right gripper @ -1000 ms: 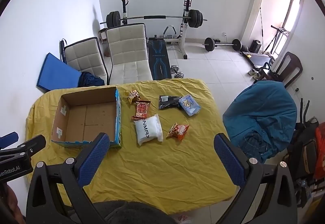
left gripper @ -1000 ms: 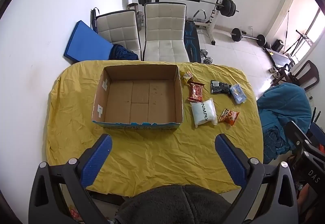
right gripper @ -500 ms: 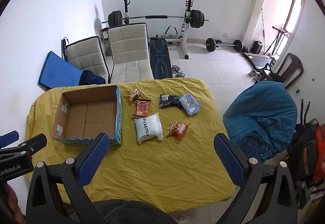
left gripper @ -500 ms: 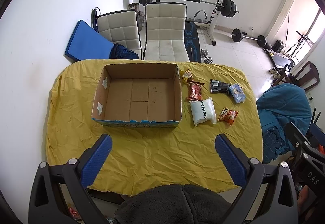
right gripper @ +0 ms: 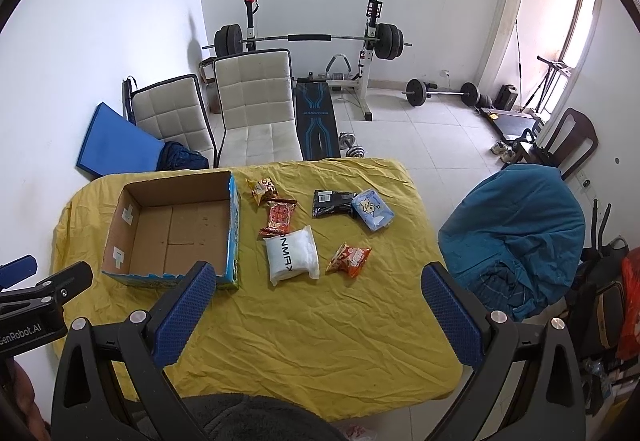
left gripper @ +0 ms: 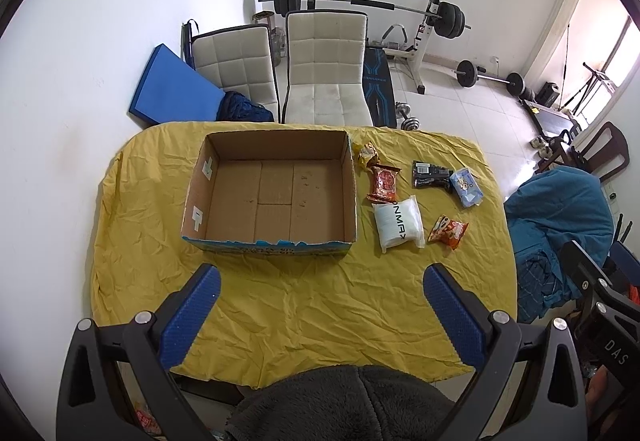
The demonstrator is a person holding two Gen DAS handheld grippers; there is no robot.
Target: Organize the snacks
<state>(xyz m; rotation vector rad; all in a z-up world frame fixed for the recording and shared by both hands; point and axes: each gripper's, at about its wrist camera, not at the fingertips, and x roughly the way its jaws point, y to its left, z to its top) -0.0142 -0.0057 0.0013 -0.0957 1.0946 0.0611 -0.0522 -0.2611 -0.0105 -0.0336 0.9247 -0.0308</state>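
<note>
An empty cardboard box [left gripper: 276,197] [right gripper: 176,229] sits on the yellow-clothed table [left gripper: 304,305] [right gripper: 320,321]. Right of it lie several snacks: a white pack [left gripper: 398,221] [right gripper: 291,249], a red pack [left gripper: 384,183] [right gripper: 279,217], an orange pack [left gripper: 447,231] [right gripper: 349,259], a small yellow-orange pack [left gripper: 367,155] [right gripper: 262,188], a black pack [left gripper: 431,173] [right gripper: 333,201] and a light-blue pack [left gripper: 466,187] [right gripper: 372,209]. My left gripper [left gripper: 320,289] hovers open high above the table's near side. My right gripper [right gripper: 316,287] is also open and holds nothing.
Two white chairs [left gripper: 326,73] [left gripper: 236,65] stand behind the table, with a blue mat [left gripper: 172,89] against the wall. A weight bench and barbell rack [right gripper: 316,81] fill the back. A chair draped in teal cloth [right gripper: 516,237] stands at the right.
Both grippers have drifted slightly back and up, so the table looks a little smaller. Nothing on the table has moved.
</note>
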